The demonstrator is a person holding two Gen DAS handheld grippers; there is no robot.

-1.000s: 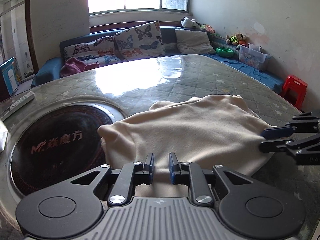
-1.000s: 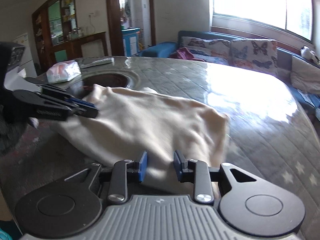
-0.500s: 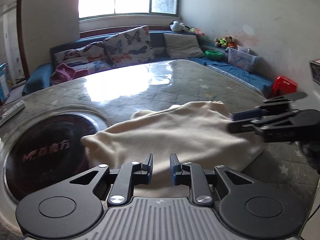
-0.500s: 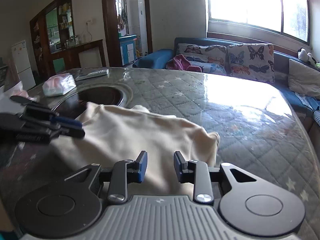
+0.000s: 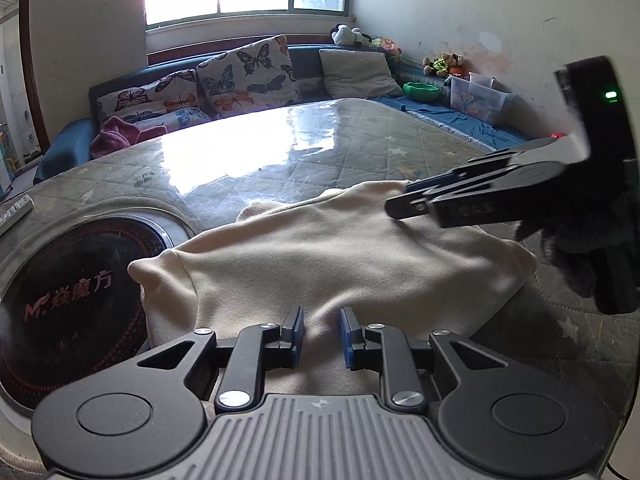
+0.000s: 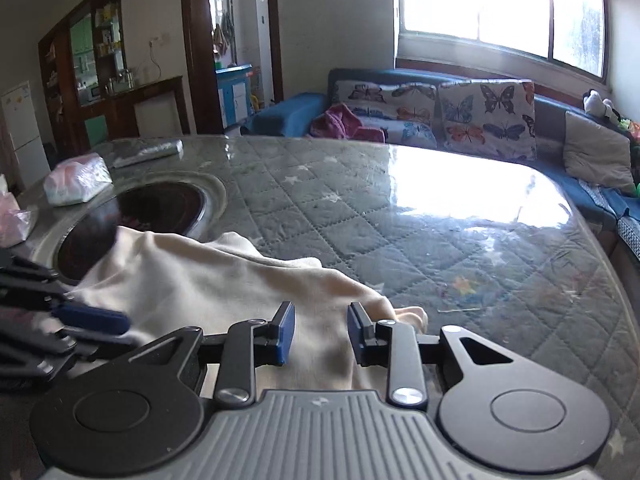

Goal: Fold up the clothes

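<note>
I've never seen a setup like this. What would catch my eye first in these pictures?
Probably the cream garment, lying rumpled on the glass-topped table with the two black tongs poised over its near edge, jaws slightly apart. Next, the dark round cooktop set into the table beside it, and the butterfly cushions under the bright window.

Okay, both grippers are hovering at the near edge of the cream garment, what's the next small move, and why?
Probably lower both and pinch the near hem. The left gripper and right gripper both sit over the cream garment with a gap between their fingers and no cloth visibly clamped. The garment lies bunched on the table, so it likely needs lifting to fold.
</note>
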